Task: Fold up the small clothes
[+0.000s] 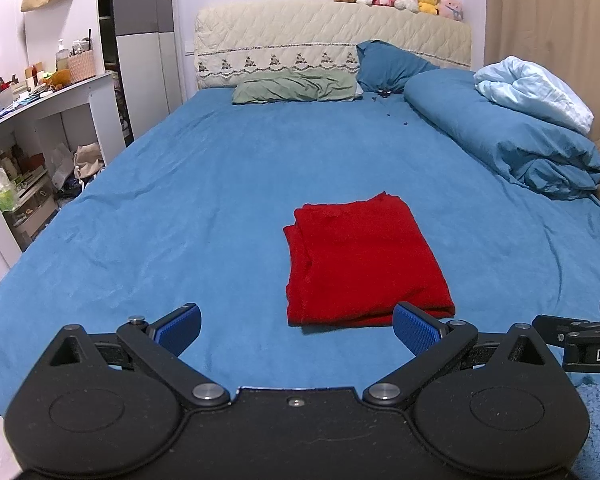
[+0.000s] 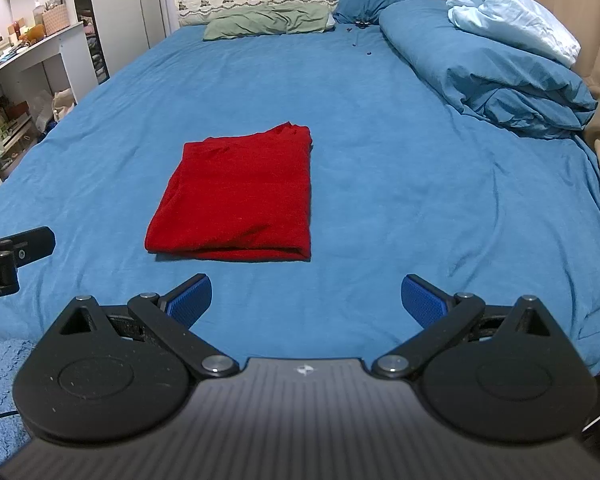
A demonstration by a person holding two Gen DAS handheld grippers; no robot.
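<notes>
A red garment (image 1: 360, 260) lies folded into a flat rectangle on the blue bed sheet (image 1: 180, 200); it also shows in the right wrist view (image 2: 240, 196). My left gripper (image 1: 296, 330) is open and empty, held just short of the garment's near edge, with the garment ahead and slightly right. My right gripper (image 2: 306, 300) is open and empty, held short of the garment's near edge, with the garment ahead and to the left. Neither gripper touches the cloth.
A rolled blue duvet (image 1: 508, 140) with a pale blue cloth (image 1: 536, 92) lies along the bed's right side. A green pillow (image 1: 296, 88) and a blue pillow (image 1: 388, 64) lie at the headboard. White shelves (image 1: 40, 120) stand left of the bed.
</notes>
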